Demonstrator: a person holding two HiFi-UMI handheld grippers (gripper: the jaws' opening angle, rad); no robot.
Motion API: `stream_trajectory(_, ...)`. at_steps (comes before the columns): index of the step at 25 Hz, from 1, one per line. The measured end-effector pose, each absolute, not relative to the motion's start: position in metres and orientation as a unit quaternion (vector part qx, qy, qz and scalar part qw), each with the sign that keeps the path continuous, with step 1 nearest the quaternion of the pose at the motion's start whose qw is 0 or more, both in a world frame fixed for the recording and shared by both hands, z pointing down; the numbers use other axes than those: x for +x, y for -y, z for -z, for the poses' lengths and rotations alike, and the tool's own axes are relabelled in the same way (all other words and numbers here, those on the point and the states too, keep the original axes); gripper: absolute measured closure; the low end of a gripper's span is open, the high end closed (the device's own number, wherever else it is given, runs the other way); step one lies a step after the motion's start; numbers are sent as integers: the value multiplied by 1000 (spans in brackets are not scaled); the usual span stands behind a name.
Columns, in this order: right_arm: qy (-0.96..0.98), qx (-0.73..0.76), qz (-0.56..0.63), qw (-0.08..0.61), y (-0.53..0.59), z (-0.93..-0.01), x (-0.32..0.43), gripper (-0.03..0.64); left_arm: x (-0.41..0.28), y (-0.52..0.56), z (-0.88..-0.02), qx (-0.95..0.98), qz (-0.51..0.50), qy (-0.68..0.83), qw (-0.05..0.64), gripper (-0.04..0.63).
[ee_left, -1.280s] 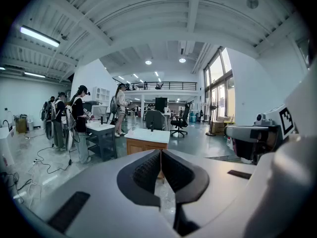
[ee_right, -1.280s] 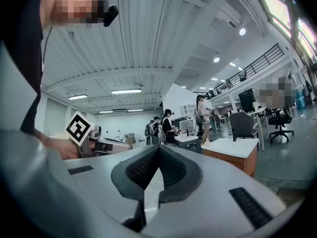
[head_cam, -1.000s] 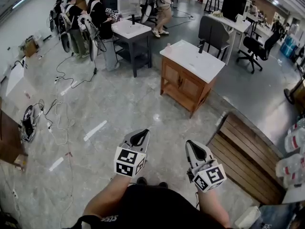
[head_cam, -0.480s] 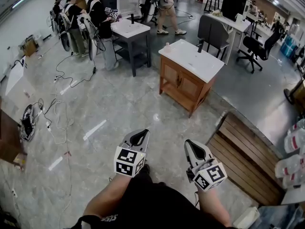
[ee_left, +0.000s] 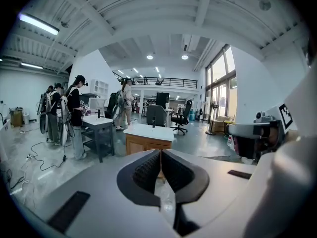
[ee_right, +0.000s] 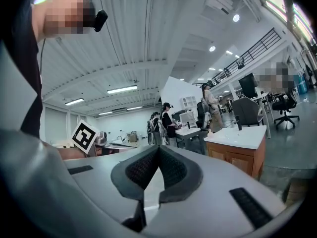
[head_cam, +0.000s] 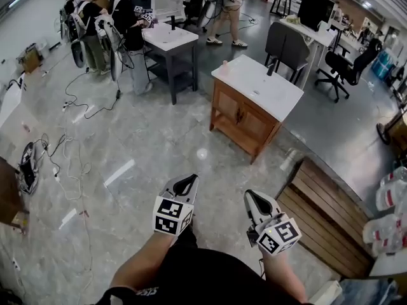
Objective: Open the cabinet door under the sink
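Left tongs [head_cam: 185, 184] and right tongs [head_cam: 257, 202] are closed, empty. The sink cabinet [head_cam: 245, 116] has drawn nearer; doors shut, beyond reach.

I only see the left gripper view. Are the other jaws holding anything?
Observer: No. In the right gripper view, the right gripper has its jaws together with nothing between them.
Operator: What's on our right side?
Observer: The head view shows a brown slatted wooden platform on the floor, to the right of the right gripper.
Operator: Is the door already open?
Observer: No. In the head view both doors of the sink cabinet look closed, with their handles side by side in the middle.
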State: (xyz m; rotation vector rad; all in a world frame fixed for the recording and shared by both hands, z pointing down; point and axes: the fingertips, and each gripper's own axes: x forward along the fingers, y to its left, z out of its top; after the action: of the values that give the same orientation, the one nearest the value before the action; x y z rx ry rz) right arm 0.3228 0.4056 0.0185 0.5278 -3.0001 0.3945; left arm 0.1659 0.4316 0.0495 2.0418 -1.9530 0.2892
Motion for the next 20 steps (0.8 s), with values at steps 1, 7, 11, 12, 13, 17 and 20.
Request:
stream_trajectory(1,975,173,-131,38,-395,-20,308,603,152,-420,-50,713,-102,678,149,574)
stream_trajectory(7,974,171,-139,45,-342,-22,201,603,59,-363,-55,720,-101,669,157,574)
stream_trajectory(11,975,169,-138,48,-322,-22,141,603,10,-337,-58,724,-100,663,164,574)
stream_trajectory(12,975,170,-138,50,-319,-23,130,603,0,-333,-58,724,-100,663,164,574)
stream_trajectory(13,974,171,-139,53,-316,-24,122,603,-9,-329,-59,724,-99,663,164,574)
stream_trajectory(17,970,177,-150,73,-307,-36,103,603,-39,-319,-64,719,-94,666,175,574)
stream_trajectory(20,967,182,-155,82,-298,-42,97,603,-54,-317,-70,715,-89,669,183,574)
